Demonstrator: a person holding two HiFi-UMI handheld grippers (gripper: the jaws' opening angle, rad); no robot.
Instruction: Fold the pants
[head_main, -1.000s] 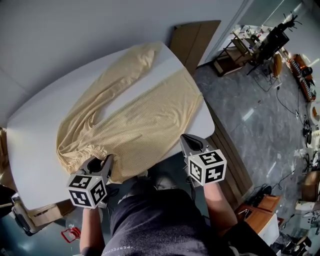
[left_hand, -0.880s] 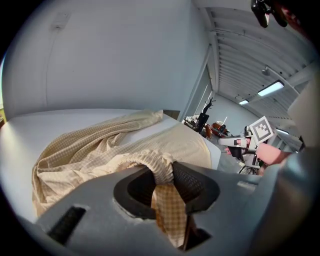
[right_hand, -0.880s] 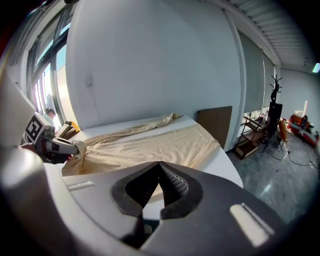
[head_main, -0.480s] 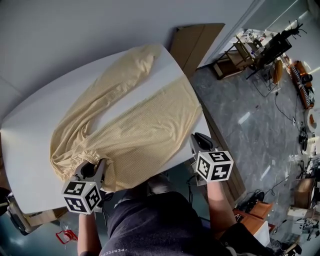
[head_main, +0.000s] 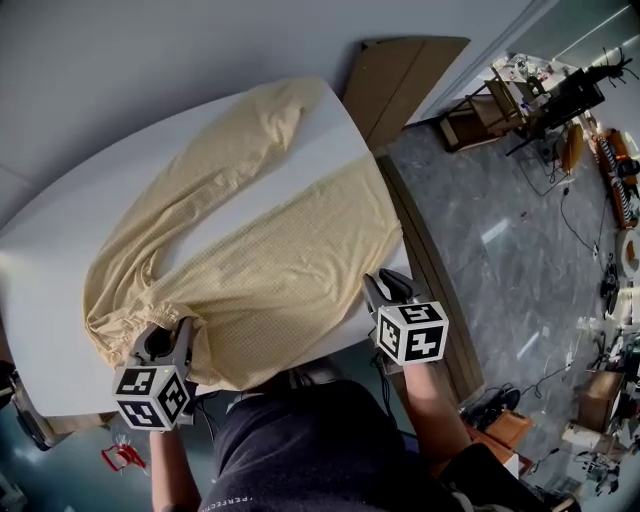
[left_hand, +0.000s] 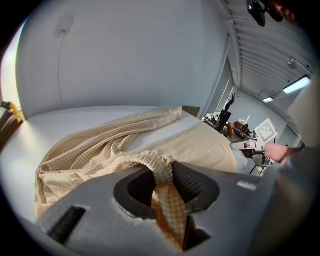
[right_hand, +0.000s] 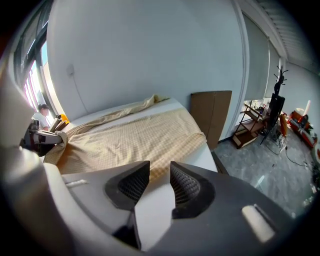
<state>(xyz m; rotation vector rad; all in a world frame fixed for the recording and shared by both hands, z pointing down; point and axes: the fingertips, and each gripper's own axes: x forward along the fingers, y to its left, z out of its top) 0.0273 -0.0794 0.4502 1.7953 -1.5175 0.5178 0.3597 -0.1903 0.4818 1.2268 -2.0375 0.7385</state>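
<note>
- The person's dark clothing (head_main: 320, 450) is covering the near edge of the white table (head_main: 60, 290) and the pants' nearest edge. The pale lettering on that clothing is too small and cut off to read.
- In the head view the marker cube (head_main: 150, 395) of the left tool (head_main: 165, 340) is hiding its jaws. The left gripper view is showing the left tool (left_hand: 167, 182) clamping the gathered elastic waistband (left_hand: 150, 162), with checked cloth running down between the pads.
- The yellow checked pants (head_main: 270, 260) are lying spread on the table, waist at the left tool, both legs stretching away towards the far end.
- The right tool (head_main: 383, 288) is hanging over the table's right edge, just short of the nearer leg's side. Its jaws have just been opening and are standing partly apart, gripping nothing; only bare table is showing through the gap in the right gripper view (right_hand: 155, 182).
</note>
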